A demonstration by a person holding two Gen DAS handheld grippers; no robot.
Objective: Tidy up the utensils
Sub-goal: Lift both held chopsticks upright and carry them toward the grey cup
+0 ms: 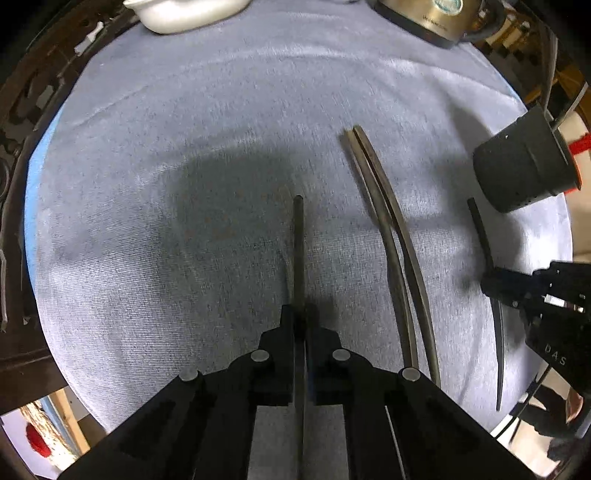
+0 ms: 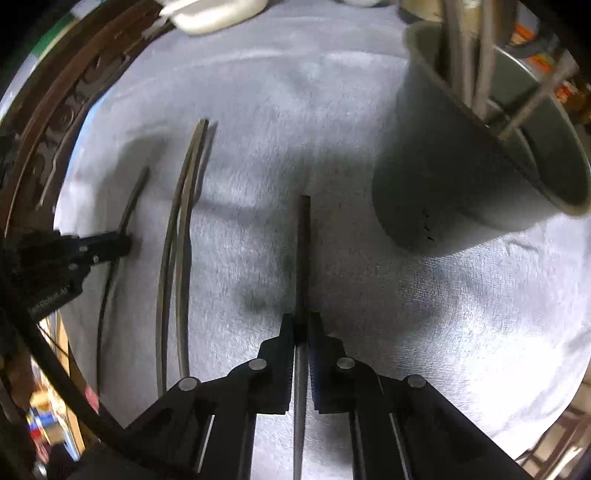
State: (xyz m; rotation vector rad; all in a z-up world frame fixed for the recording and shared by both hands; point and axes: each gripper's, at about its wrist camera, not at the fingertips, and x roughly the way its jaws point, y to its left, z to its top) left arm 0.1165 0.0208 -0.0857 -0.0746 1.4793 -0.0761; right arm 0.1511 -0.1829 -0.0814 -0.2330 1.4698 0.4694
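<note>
The counter (image 1: pixel 258 110), under a grey-blue towel, carries a dark utensil holder (image 2: pixel 461 177) already standing several sticks upright. 2 brown chopsticks (image 1: pixel 388 236) lie side by side mid-towel, likely awaiting pickup. The left tongs (image 1: pixel 301 325) are clenched on 1 black chopstick (image 1: pixel 298 251), and the right tongs (image 2: pixel 302 325) on another black chopstick (image 2: pixel 303 251), near the holder, probably for dropping in.

Bystanders around the work surface

A pale grey-blue cloth (image 1: pixel 221 129) covers the table top. At its far edge sits a white ceramic dish (image 1: pixel 184 13), and further along that edge stands a brass-coloured electric kettle (image 1: pixel 424 18) on a dark base. Dark carved wooden furniture (image 2: pixel 55 122) runs along the cloth's left side.
</note>
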